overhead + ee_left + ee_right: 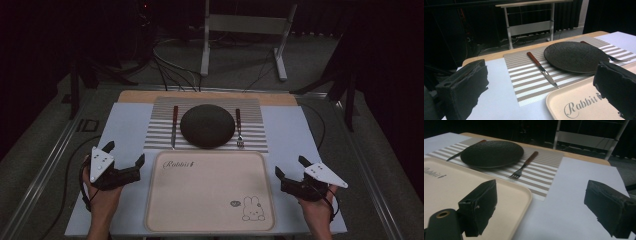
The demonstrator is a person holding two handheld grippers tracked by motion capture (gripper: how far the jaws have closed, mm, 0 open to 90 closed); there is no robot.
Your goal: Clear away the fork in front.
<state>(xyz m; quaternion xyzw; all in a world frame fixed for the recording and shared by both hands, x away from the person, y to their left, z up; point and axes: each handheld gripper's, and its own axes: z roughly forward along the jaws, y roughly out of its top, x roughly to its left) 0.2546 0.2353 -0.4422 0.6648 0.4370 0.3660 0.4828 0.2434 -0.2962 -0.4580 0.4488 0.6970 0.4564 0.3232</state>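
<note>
A dark round plate (207, 125) (575, 56) (492, 153) lies on a striped placemat (162, 135). A knife (174, 125) (542, 69) with a reddish handle lies left of the plate, and a fork (239, 128) (524, 164) lies right of it. In front of the mat sits a beige tray (210, 210) (579, 100) (454, 185) printed with a rabbit. My left gripper (125, 153) (541, 92) rests open just left of the tray, nothing between its jaws. My right gripper (291, 166) (541, 207) rests open at the tray's right edge, also empty.
A pale sheet (125, 125) covers the table under the mat and tray; a wooden table edge (140, 95) shows behind it. Beyond the table stands a white metal frame (245, 30) with cables on the floor. Dark surroundings ring the table.
</note>
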